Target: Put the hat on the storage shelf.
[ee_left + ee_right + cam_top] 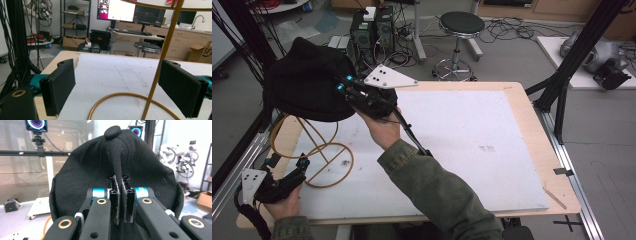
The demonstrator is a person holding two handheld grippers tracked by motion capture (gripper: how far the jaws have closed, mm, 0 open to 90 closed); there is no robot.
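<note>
A black cap (307, 82) hangs over the top of a gold wire hat stand (319, 150) at the table's left. My right gripper (343, 85) is shut on a pinched fold of the cap's cloth; in the right gripper view the pads (121, 195) squeeze a ridge running down from the cap's (85, 177) top button. My left gripper (302, 165) rests low at the front left, open, by the stand's round base. In the left gripper view its jaws (117, 75) stand wide apart, with the stand's upright rod (160, 70) between them, close to the right-hand pad.
A white mat (462, 140) covers the wooden table (532, 115). Black frame posts (562, 85) rise at the right edge and more at the left. Beyond the far edge stand a stool (459, 30) and computer towers (372, 30) on the floor.
</note>
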